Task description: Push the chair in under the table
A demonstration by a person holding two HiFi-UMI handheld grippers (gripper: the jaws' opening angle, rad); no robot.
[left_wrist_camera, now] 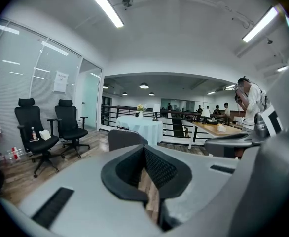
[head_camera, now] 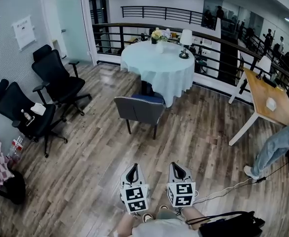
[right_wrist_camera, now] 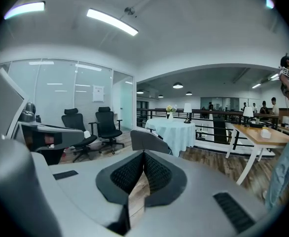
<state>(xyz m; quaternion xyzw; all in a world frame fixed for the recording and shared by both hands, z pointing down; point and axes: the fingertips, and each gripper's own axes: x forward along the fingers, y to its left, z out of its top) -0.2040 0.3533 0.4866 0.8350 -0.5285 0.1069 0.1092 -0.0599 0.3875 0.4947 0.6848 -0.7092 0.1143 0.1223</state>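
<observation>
Holding both claws low over the wood floor [head_camera: 85,152], side by side: left claw [head_camera: 132,168] pressed together, empty; right claw [head_camera: 178,166] pressed together, empty. Grey chair [head_camera: 138,110] stands pulled out just beside the round cloth-covered bench [head_camera: 157,65], back toward the camera, well apart from both claws. Two black office chairs [head_camera: 55,78] by left wall.

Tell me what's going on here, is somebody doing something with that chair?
A person holds tongs in each hand. The left tongs and the right tongs are both shut and empty, held side by side and aimed toward the grey chair. That chair stands pulled out from the round table, well apart from the tongs. Nothing touches it, so it has not yet been pushed in.
</observation>
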